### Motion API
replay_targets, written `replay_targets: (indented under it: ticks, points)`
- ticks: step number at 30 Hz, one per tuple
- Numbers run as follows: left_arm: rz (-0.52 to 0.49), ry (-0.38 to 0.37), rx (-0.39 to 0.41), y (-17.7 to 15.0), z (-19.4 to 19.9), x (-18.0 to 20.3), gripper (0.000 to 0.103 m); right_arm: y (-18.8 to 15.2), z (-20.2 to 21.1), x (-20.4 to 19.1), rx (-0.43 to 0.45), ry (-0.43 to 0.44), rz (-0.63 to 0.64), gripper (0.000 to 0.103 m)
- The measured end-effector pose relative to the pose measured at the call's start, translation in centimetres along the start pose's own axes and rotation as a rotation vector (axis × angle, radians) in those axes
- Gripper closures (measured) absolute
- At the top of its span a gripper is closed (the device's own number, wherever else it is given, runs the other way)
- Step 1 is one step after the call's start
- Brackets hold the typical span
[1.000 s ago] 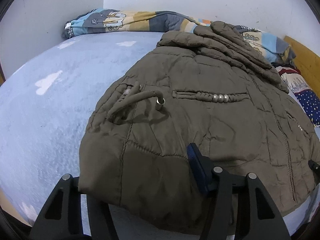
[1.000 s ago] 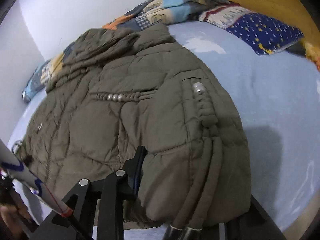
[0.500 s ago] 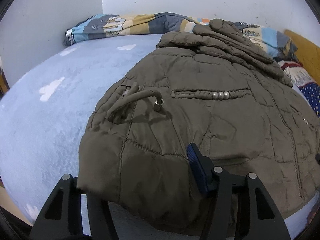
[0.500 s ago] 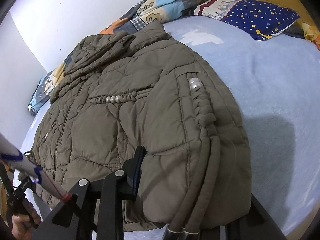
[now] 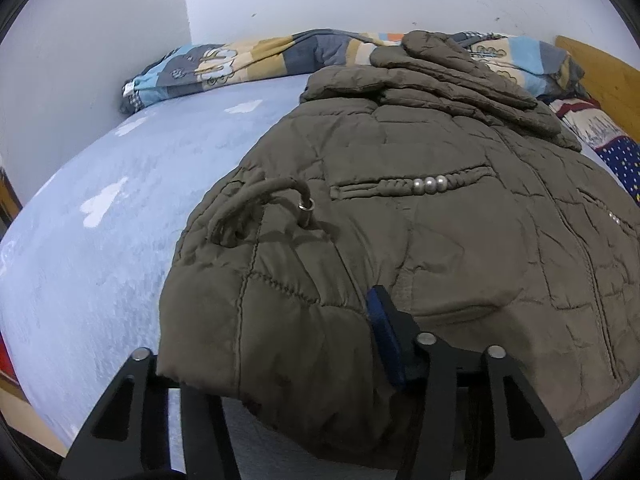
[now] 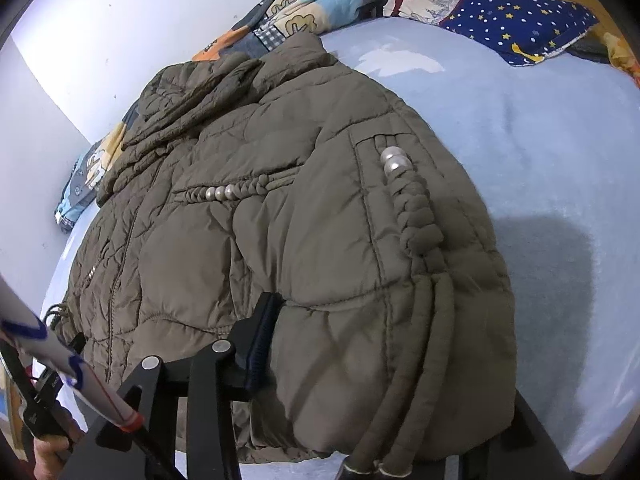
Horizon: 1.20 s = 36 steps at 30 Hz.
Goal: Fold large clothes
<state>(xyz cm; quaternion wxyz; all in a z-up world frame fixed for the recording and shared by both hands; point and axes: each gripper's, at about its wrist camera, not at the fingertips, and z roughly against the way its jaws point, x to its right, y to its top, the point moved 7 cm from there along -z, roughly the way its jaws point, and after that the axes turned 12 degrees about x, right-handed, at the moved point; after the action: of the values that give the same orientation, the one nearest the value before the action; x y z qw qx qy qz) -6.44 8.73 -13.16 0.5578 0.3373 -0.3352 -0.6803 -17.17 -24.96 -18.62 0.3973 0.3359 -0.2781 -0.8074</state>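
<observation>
Pale blue bedding covers a bed against white walls, with a patchwork quilt bunched along the far edge. On it lies an olive quilted jacket, hood far. The left gripper and right gripper each clamp 1 near corner of its hem, fingers pinching fabric.

Both wrist views low, close; share jacket from opposite corners.

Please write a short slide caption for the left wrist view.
Left tongs grip the near hem of a brown jacket spread on a blue bed.
</observation>
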Motion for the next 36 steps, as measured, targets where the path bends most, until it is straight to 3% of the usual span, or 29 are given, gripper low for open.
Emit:
replay_targets:
  ticks: [5,8,18,36]
  points:
    - [-0.023,0.001,0.021,0.3,0.5,0.3,0.065,0.2,0.5,-0.8,0.029,-0.007,0.035,0.075]
    - [-0.028,-0.002,0.035,0.5,0.8,0.4,0.069,0.5,0.9,-1.2,0.050,0.000,0.045,0.079]
    - [-0.058,-0.006,0.069,1.1,1.2,0.9,0.076,0.8,1.3,-1.1,0.069,0.014,0.042,0.079]
    - [-0.071,-0.005,0.096,1.3,1.5,1.2,0.078,1.1,1.7,-1.0,0.087,0.032,0.032,0.080]
